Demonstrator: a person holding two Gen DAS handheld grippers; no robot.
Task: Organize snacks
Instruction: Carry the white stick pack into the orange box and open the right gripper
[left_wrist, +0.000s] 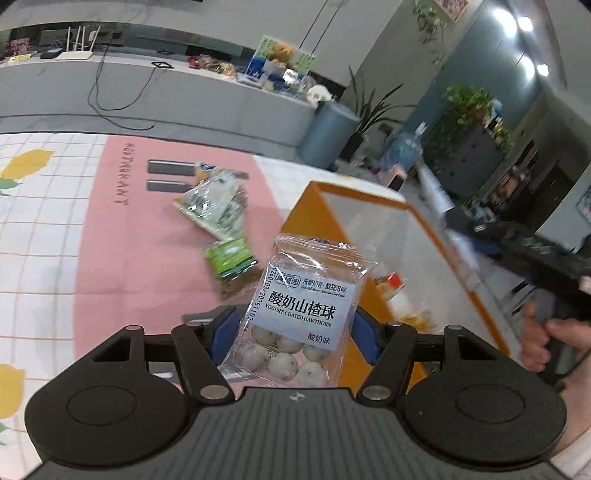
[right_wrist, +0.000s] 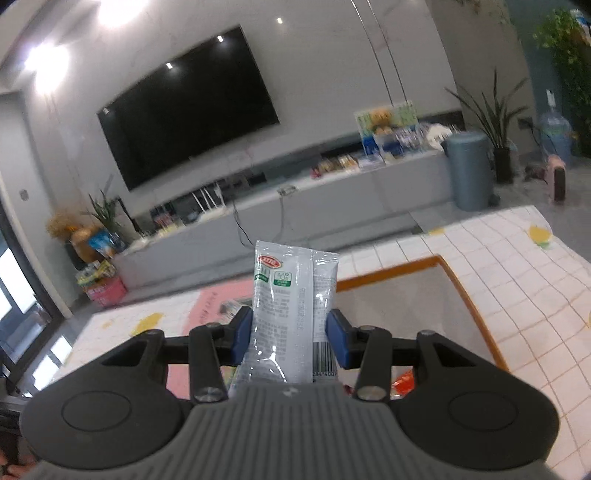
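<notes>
Both claws loaded over the counter; a slipping packet is my worry.

My left claw (left_wrist: 291, 328) pinches the hawthorn packet (left_wrist: 306, 310) low at its sides, so the slick film could slide out, or the tall top could catch the box (left_wrist: 369, 199) rim just ahead and right. My right claw (right_wrist: 291, 334) grips the grey sachet (right_wrist: 291, 314) upright, with the box interior ahead to its right. Loose snack bags (left_wrist: 218, 214) lie ahead-left of the left claw.
</notes>
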